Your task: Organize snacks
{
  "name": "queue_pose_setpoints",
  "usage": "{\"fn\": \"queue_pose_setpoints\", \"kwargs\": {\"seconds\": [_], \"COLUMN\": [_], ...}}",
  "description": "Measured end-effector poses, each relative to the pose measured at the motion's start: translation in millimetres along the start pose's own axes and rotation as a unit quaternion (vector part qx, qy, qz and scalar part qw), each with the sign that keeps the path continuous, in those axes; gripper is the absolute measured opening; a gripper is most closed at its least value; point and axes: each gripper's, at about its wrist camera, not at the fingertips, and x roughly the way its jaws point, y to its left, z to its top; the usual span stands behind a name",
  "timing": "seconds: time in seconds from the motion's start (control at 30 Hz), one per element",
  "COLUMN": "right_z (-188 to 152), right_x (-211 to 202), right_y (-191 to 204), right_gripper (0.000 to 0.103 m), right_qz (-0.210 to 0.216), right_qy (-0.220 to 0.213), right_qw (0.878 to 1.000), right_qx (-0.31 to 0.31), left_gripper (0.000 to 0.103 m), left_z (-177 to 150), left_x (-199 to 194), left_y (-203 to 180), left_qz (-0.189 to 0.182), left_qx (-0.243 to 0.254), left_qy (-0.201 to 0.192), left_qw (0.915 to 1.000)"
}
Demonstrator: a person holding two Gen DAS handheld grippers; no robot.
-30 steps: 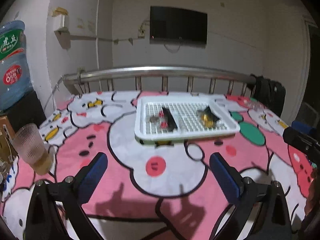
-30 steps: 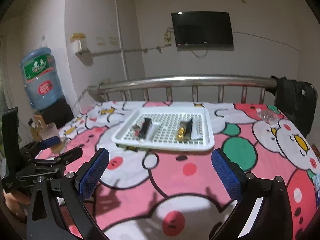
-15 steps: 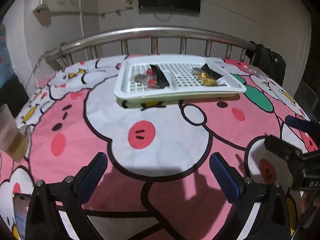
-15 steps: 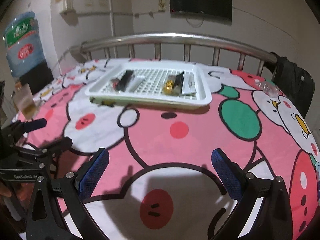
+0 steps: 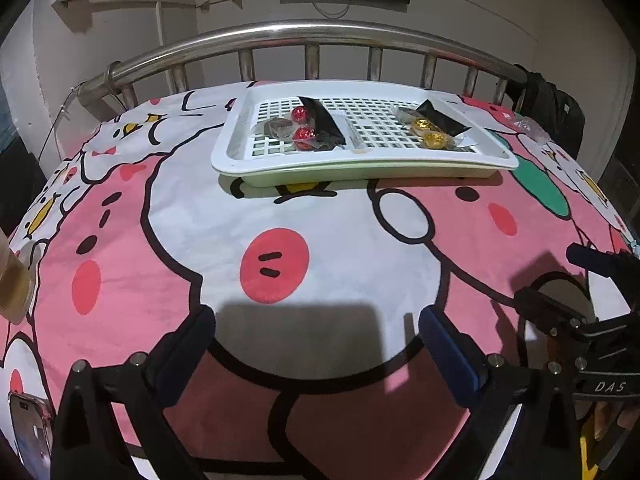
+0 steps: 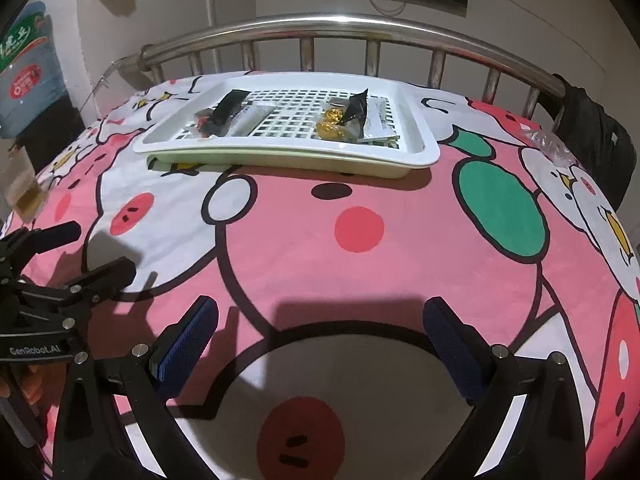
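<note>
One white plastic tray (image 5: pixel 362 162), rectangular with a lattice floor and a smooth raised rim, sits at the far end of the pink cartoon-print blanket (image 5: pixel 280 220), close to the steel bed rail (image 5: pixel 304 34). Its long axis runs left to right across both views.

Snacks lie in two clusters inside the tray, well apart.
- Left cluster: two round red foil candies (image 5: pixel 303 124), one long black packet (image 5: pixel 322 120) angled from the far rim toward the near edge, one silvery flat sachet (image 6: pixel 252 118) beside it.
- Right cluster: two gold foil candies (image 5: pixel 428 130), crinkled; one black packet (image 5: pixel 438 118); one pale flat sachet (image 6: pixel 378 120).

Left gripper (image 5: pixel 316 344): jaws spread wide, nothing between the blue textured pads, low over the near blanket. Right gripper (image 6: pixel 320 336): likewise spread and empty, alongside.

One ribbed glass of amber liquid (image 6: pixel 24 188) stands at the blanket's left edge. One phone (image 5: pixel 30 436) lies near the left corner.
</note>
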Motion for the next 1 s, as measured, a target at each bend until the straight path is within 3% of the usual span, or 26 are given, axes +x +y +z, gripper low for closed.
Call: {"fn": "queue_pose_setpoints", "kwargs": {"seconds": [0.3,1.0], "right_z": [2.0,2.5], "right_x": [20.8,25.0], "right_y": [1.0,2.7], "right_gripper": [0.103,0.103], "right_qz": [0.000,-0.005], "right_qy": [0.039,0.040], "right_qw": [0.999,0.999], "right_qx": [-0.001,0.003], "left_gripper": [0.103,0.103], "left_z": [0.4,1.2], "left_x": [16.5,18.5], "left_y": [0.3,-1.1], "left_qz": [0.001,0.007], "left_qx": [-0.003,0.000], "left_qy": [0.037,0.040], "left_qw": [0.9993,0.9992]}}
